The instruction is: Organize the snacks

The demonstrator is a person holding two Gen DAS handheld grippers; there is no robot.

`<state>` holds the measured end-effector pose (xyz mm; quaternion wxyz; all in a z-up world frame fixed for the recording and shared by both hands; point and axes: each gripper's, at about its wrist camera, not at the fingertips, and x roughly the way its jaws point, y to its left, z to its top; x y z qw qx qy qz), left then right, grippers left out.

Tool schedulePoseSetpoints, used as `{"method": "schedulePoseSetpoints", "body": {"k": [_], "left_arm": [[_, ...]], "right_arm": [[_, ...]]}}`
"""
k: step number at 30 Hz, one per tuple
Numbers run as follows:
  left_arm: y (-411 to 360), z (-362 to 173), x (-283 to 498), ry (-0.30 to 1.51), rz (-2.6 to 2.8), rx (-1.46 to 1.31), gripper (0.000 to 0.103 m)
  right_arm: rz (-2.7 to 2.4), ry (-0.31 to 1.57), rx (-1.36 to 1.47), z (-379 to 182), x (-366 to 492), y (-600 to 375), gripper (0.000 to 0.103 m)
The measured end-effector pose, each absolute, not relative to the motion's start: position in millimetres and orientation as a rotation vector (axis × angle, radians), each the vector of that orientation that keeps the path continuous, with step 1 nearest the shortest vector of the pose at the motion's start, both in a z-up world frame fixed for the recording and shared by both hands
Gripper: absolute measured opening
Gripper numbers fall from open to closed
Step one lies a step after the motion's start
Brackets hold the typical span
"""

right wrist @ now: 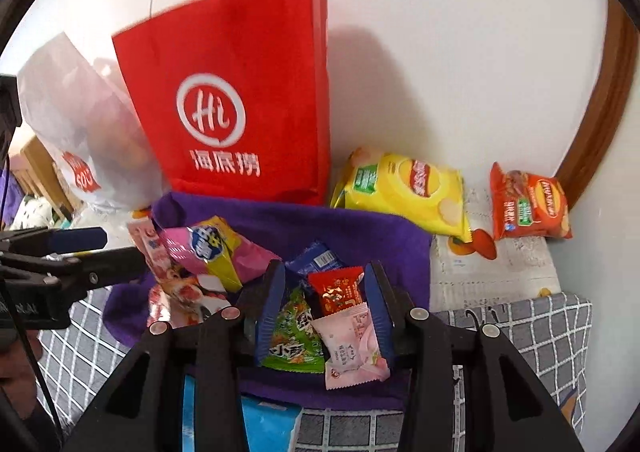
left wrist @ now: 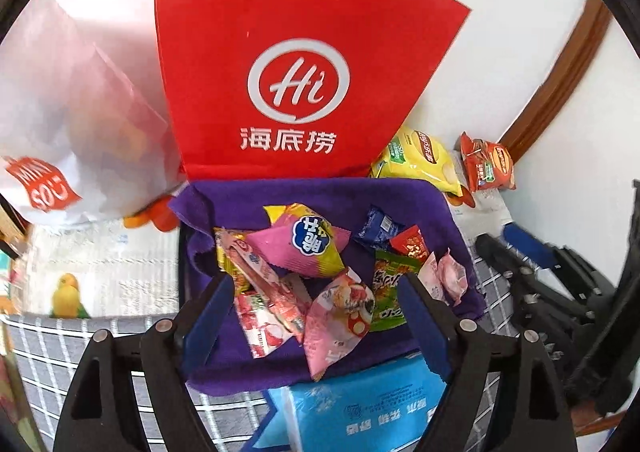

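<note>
**Snacks piled on the purple cloth, both tongs empty above them**

Snacks lie in a heap on a purple cloth (left wrist: 320, 195) in the middle of my left view. On top sits a pink and yellow pack (left wrist: 304, 244). Below it lie a long pink strip pack (left wrist: 264, 280) and a pink pack with a mushroom on it (left wrist: 340, 316). To the right I see a green pack (left wrist: 390, 292), a small red pack (left wrist: 412, 244), a small blue pack (left wrist: 378, 228) and a pale pink pack (left wrist: 446, 276).

My left tongs (left wrist: 320, 292) stand wide open at the bottom of the frame. I see the snacks in the gap, but the pads hold nothing.

My right tongs (right wrist: 326, 304) are open a bit, not wide. In the right view the green pack, the red pack and the pale pink pack show in the gap. The pads do not press on them.

A red paper bag (right wrist: 240, 91) stands behind the cloth, in the upper middle. A white bag (right wrist: 76, 123) leans at its left. A yellow chip bag (right wrist: 400, 191) and an orange chip bag (right wrist: 528, 203) lie at the right, by the white wall. A blue pack (left wrist: 360, 408) lies at the bottom, just under the cloth. The grey checked sheet (right wrist: 552, 336) shows below.
</note>
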<state>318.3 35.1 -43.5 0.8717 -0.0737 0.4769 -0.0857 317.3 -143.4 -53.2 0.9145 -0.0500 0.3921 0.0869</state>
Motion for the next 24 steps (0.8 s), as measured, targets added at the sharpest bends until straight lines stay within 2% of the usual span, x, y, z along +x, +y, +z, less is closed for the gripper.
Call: {"method": "schedulePoseSetpoints", "body": {"k": [1, 7, 17, 23, 24], "left_arm": [[35, -41, 316, 0.991, -0.174, -0.147, 0.082], [33, -18, 297, 0.917, -0.167, -0.146, 0.082], [27, 3, 224, 0.841, -0.151, -0.042, 0.082], [30, 9, 174, 0.827, -0.145, -0.068, 0.083], [29, 9, 169, 0.827, -0.143, -0.068, 0.083]], "right_arm": [[0.177, 0.799, -0.086, -49, 313, -145, 0.047], [0.148, 0.796, -0.036, -28, 279, -155, 0.05], [0.092, 0.755, 0.014, -4, 202, -167, 0.052], [0.1, 0.76, 0.019, 1, 163, -169, 0.056], [0.099, 0.76, 0.02, 1, 158, -170, 0.06]]}}
